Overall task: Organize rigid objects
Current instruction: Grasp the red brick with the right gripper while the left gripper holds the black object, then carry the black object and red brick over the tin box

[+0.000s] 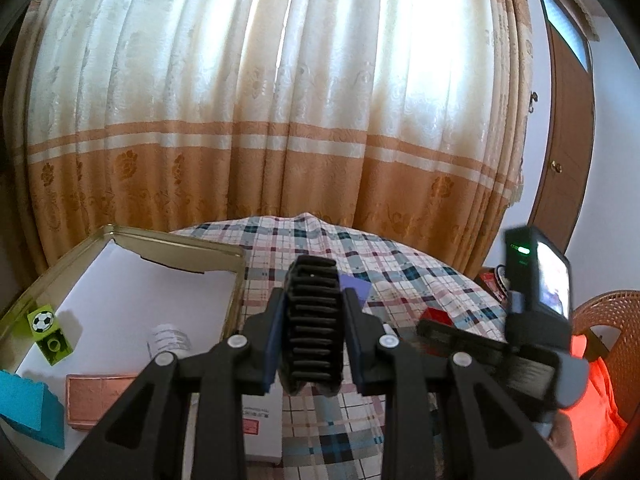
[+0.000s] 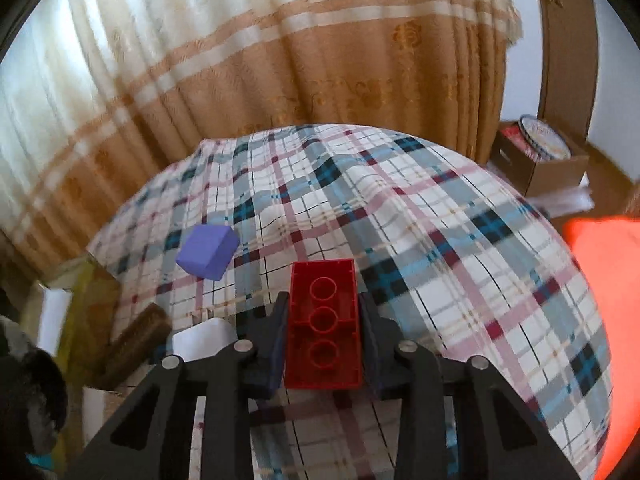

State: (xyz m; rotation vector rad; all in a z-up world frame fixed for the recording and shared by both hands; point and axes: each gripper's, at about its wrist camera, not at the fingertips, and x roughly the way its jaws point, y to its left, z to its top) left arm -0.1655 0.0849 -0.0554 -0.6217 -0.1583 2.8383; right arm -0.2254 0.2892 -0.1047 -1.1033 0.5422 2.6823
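A: Left gripper (image 1: 313, 312)?
B: Nearly pressed together, pinching a black ribbed piece (image 1: 312, 328) between both pads. Held upright, raised over the plaid tablecloth (image 1: 420, 280), just right of the gold tin box (image 1: 180, 245).

A: Right gripper (image 2: 323, 320)?
B: Clamped on a red building brick (image 2: 323, 328), pads pressing its 2 long sides. No earlier view to compare, so only the grip itself noted.

A: Look of the brick?
B: Glossy red plastic, hollow underside facing the camera, 3 round tubes in a row inside. Sits low over the near middle of the cloth.

A: Other pieces?
B: Purple cube (image 2: 208, 252) lying tilted on the cloth, left and slightly far of the brick, apart from it. Inside the box's white floor: lime green brick (image 1: 50, 334) with a football picture at far left, teal block (image 1: 30, 408) near left, copper-pink flat box (image 1: 98, 400) beside it, small white bottle (image 1: 170, 340) lying toward the middle.

A: Any readable writing?
B: Print on the bottle and on a white carton (image 1: 260, 424) with a red label below the left fingers, too blurred to read. Green light glowing on the dark device (image 1: 536, 276) mounted on the right gripper.

A: Backdrop?
B: Cream and tan curtain (image 1: 260, 100) behind the table, brown door (image 1: 568, 140) at far right.
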